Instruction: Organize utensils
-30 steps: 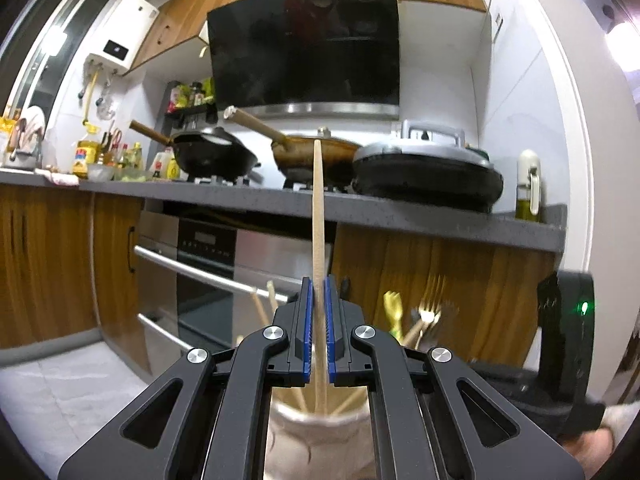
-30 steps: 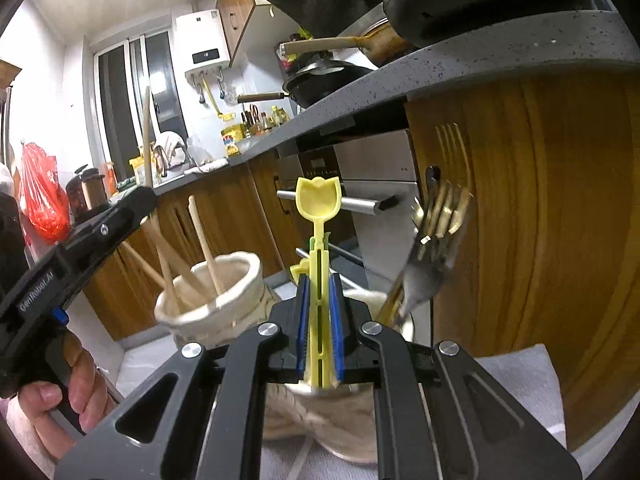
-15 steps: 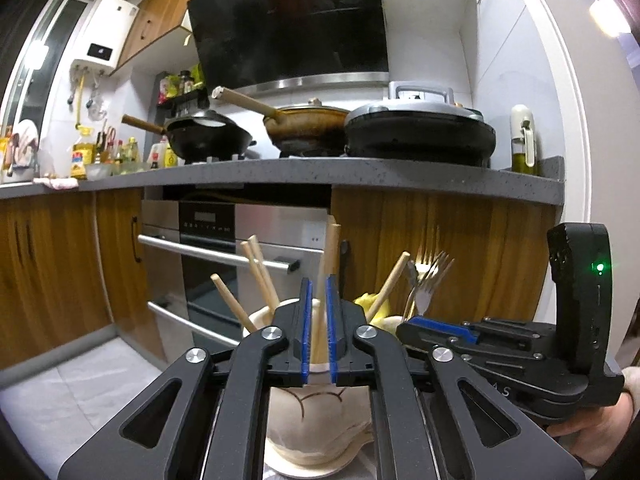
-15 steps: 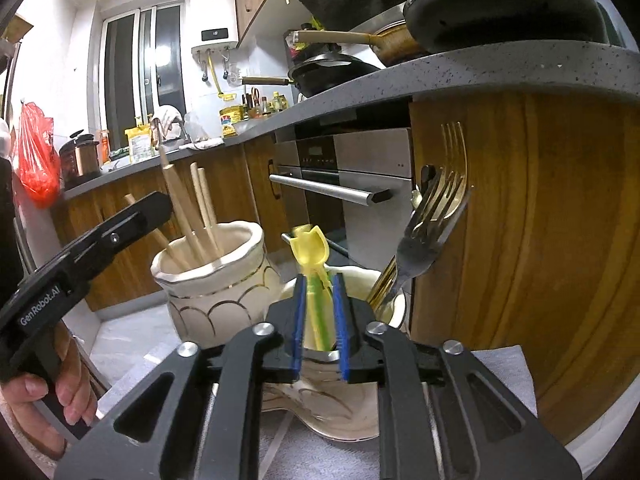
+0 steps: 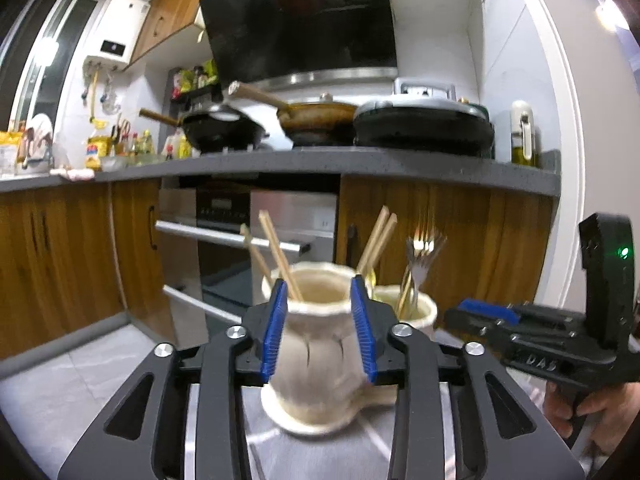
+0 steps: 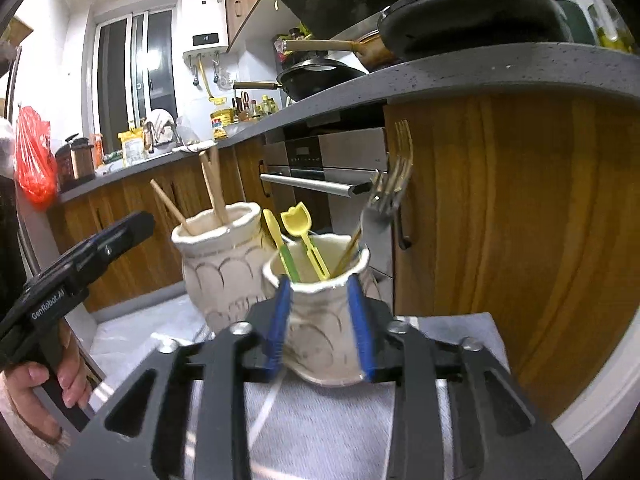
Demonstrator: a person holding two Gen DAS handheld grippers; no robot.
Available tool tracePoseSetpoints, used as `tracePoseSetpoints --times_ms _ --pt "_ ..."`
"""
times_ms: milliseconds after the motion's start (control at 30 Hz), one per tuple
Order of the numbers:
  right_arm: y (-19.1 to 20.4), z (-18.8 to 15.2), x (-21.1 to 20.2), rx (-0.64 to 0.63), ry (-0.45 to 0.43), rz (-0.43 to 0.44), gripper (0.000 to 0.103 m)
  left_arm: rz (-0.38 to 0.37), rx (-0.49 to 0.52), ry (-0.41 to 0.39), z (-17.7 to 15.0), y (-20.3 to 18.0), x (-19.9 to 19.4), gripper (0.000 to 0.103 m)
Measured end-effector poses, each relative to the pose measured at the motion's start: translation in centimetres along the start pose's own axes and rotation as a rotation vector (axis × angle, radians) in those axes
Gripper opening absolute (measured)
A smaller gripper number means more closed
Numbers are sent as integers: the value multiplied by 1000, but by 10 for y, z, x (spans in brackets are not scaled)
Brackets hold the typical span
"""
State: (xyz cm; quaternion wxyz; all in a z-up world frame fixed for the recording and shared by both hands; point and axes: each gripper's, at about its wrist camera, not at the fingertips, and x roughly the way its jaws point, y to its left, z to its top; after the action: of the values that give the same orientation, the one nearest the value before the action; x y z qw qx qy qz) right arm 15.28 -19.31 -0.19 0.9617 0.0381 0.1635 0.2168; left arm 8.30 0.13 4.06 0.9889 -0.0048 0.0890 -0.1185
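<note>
Two cream ceramic pots stand side by side on a grey cloth [image 6: 460, 340]. The chopstick pot [image 5: 316, 360] [image 6: 220, 264] holds several wooden chopsticks [image 5: 280, 252] [image 6: 214, 184]. My left gripper [image 5: 320, 320] is in front of it with its jaws opening, and the pot shows between the blue pads, which press on nothing. The other pot [image 6: 320, 332] [image 5: 416, 312] holds a yellow spoon [image 6: 298, 220], a green-handled spoon [image 6: 276, 232] and metal forks [image 6: 392, 184] [image 5: 420, 256]. My right gripper [image 6: 320, 320] frames this pot, jaws opening, gripping nothing.
Behind the pots run wooden cabinets [image 6: 500, 220], a steel oven with a bar handle [image 5: 224, 236] and a grey counter [image 5: 360, 160] carrying pans. A red bag [image 6: 34, 160] hangs at far left. Each hand's gripper shows at the other view's edge.
The left gripper sank with its chopstick and let it go into the pot. The right one lowered the yellow spoon into its pot and released it. Both sets of jaws have spread.
</note>
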Motion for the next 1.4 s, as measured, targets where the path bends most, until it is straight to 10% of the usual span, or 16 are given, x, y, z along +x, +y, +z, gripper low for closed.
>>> tracePoseSetpoints --times_ms 567,1400 --pt "6 -29 -35 -75 -42 -87 97 138 15 51 -36 -1 -42 90" --pt "20 -32 -31 -148 -56 -120 97 91 36 68 -41 -4 -31 94"
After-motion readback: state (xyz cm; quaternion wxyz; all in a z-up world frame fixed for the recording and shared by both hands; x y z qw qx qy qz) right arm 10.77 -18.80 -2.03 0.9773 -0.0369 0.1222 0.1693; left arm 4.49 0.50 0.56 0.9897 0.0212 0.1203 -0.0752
